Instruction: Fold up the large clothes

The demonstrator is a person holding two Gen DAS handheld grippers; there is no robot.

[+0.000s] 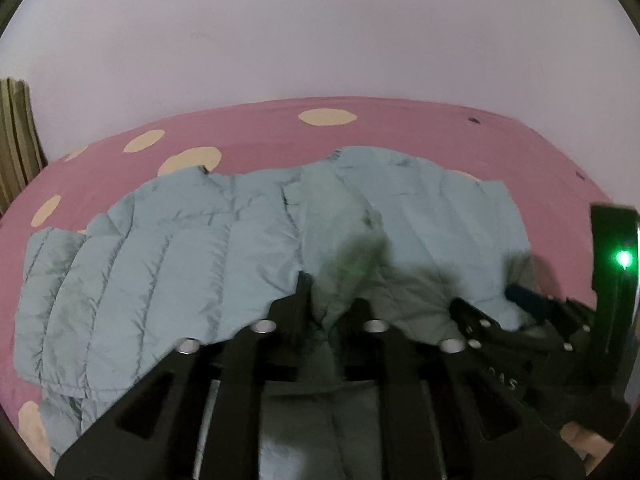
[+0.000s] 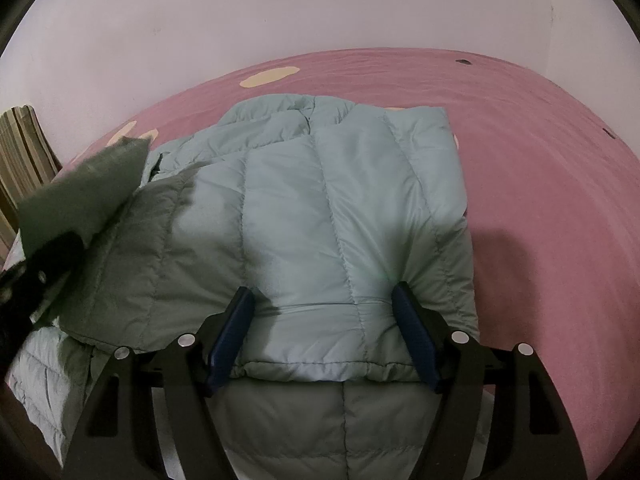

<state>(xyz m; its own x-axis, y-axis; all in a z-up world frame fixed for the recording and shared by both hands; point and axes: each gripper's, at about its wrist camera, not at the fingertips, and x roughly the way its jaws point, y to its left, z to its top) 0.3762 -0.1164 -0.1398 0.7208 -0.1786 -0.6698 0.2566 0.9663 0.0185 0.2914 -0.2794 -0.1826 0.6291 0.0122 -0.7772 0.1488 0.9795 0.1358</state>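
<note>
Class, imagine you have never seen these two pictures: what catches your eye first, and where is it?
The pale blue-green quilted puffer jacket dominates, spread across a pink bedsheet with cream dots. In the right wrist view the right hand-held gripper has its blue pads wide apart, pressed down on the jacket's near folded edge. In the left wrist view a bright green light glows at the right edge.

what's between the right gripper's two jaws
A fold of the light blue puffer jacket fills the gap between the right gripper jaws, over the pink bedsheet, in the right wrist view.
</note>
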